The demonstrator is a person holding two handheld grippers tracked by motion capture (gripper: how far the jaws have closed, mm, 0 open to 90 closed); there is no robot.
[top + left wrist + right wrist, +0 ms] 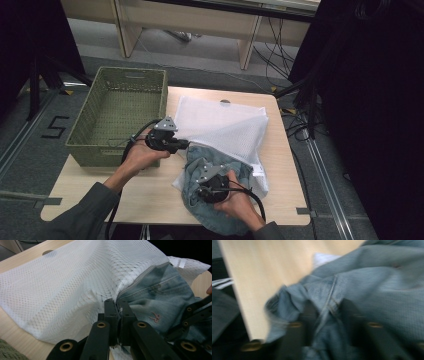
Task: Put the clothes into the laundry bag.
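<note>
We record the mesh bag [220, 122] as white, with a fine net pattern of small holes across its whole surface. The denim garment [220, 165] is faded light blue, with paler stitched seams and a small pinkish embroidered mark. The basket [120, 112] is olive green in a woven pattern. The bench [150, 192] is pale wood-grain. Both gripper bodies are black with brass-coloured rivets.

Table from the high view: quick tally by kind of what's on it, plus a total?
White mesh laundry bag: 1
Blue denim garment: 1
Green woven basket: 1
Total: 3
</note>
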